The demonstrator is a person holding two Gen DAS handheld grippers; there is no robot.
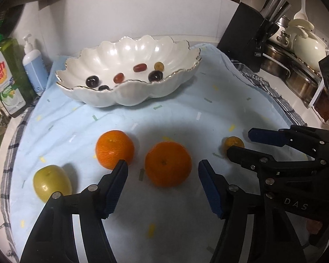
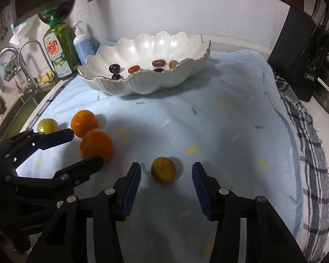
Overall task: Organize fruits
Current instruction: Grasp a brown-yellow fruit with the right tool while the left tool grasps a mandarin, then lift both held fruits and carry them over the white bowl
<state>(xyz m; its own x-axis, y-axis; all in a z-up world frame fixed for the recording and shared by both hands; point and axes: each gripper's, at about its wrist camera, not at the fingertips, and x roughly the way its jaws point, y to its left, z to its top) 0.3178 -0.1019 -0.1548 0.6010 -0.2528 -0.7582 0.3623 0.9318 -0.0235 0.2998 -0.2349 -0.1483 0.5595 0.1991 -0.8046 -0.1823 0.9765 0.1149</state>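
A white scalloped bowl (image 1: 129,96) (image 2: 142,85) holds several grapes (image 1: 140,67) at the back of a light blue cloth (image 1: 186,114). Two oranges (image 1: 167,167) (image 1: 114,149), a green fruit (image 1: 51,183) and a small yellow-orange fruit (image 1: 233,143) (image 2: 163,169) lie on the cloth. My left gripper (image 1: 162,166) is open, its fingers on either side of the nearer orange (image 2: 96,145). My right gripper (image 2: 166,171) is open around the small yellow-orange fruit, not touching it.
Dish soap (image 1: 7,74) and a blue pump bottle (image 1: 34,65) stand at the back left, by a sink and tap (image 2: 28,65). A black knife block (image 1: 247,41), pots and a white teapot (image 1: 307,41) stand at the right. A checked towel (image 2: 307,142) lies under the cloth.
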